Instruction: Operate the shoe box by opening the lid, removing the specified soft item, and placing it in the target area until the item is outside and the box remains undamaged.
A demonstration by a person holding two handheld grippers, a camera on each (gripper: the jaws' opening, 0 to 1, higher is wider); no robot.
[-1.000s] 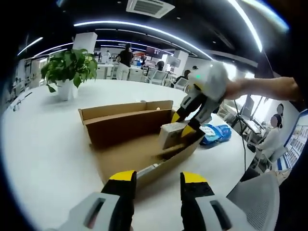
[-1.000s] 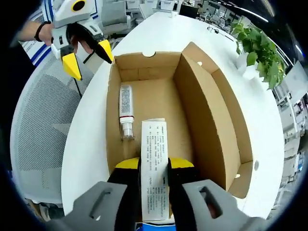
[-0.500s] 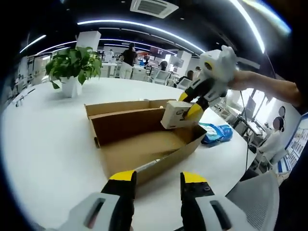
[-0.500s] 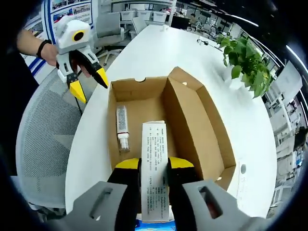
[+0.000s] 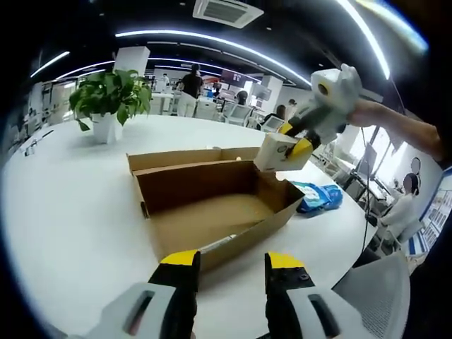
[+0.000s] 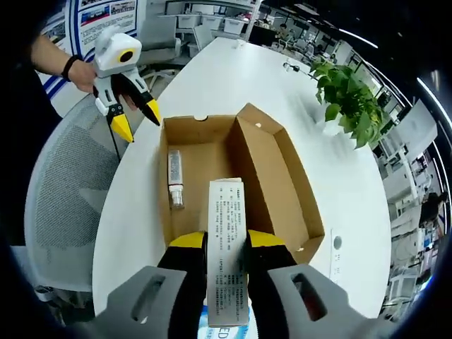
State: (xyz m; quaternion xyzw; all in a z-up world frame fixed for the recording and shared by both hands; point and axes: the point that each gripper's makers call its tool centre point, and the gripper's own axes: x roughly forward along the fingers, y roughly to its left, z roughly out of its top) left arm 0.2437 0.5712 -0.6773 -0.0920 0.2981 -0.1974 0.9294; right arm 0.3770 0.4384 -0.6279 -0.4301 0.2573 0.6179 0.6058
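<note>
Cardboard shoe box (image 5: 212, 205) open on white round table (image 5: 70, 212), lid flap standing upright along its far side in left gripper view. Right gripper (image 5: 295, 141) comes in from upper right there, raised above the box's far corner, jaws clamped on a small white carton (image 5: 277, 154) with printed text; carton is clear of the box, in the air. Left gripper (image 5: 232, 263) at bottom of its own view, yellow-tipped jaws apart with nothing between them, just short of the near box wall. Blue-white soft pack (image 5: 316, 195) lies on the table beside the box's right end. Potted plant (image 5: 107, 99) at far left of table; people and desks in the background.

Right gripper view looks down into the box (image 6: 233, 183) from above: carton (image 6: 227, 247) sits between its own jaws (image 6: 226, 241), long printed face up, blocking part of the box floor. This view shows a small bottle with a label (image 6: 174, 178) lying on the box floor near the left wall, which the left gripper view hides behind the box wall. Left gripper (image 6: 138, 119) shows at upper left, held by a hand (image 6: 86, 74), jaws spread, hovering off the box's corner over a grey mesh chair (image 6: 63, 205). Plant (image 6: 349, 106) at upper right. Blue-white pack edge shows just below the carton, bottom of view.
</note>
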